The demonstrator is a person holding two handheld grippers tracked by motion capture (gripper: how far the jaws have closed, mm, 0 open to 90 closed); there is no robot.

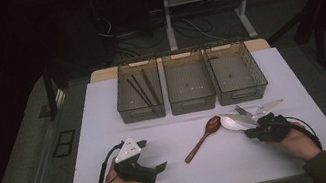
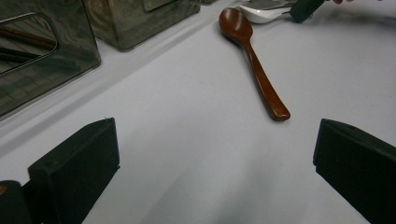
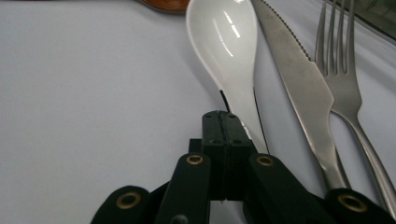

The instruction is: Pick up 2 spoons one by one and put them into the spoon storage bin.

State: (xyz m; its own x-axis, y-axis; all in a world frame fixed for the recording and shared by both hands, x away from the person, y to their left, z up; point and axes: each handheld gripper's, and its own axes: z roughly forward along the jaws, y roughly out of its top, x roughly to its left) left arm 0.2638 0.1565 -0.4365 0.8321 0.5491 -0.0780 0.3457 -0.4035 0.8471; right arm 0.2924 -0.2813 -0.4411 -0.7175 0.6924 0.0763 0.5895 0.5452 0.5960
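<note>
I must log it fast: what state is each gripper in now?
Left gripper: open, holding nothing.
Right gripper: shut beside the white spoon; a grip cannot be told.

The white spoon's [image 3: 229, 51] handle goes under the right tongs [image 3: 223, 122] in the right gripper view, so you cannot tell if they pinch it. The knife [image 3: 299, 79] and fork [image 3: 343, 88] run off the bottom edge there. The brown spoon [image 3: 163, 4] is cut off at the top. In the high view, small specks in the middle bin [image 1: 189, 87] are too tiny to tell.
</note>
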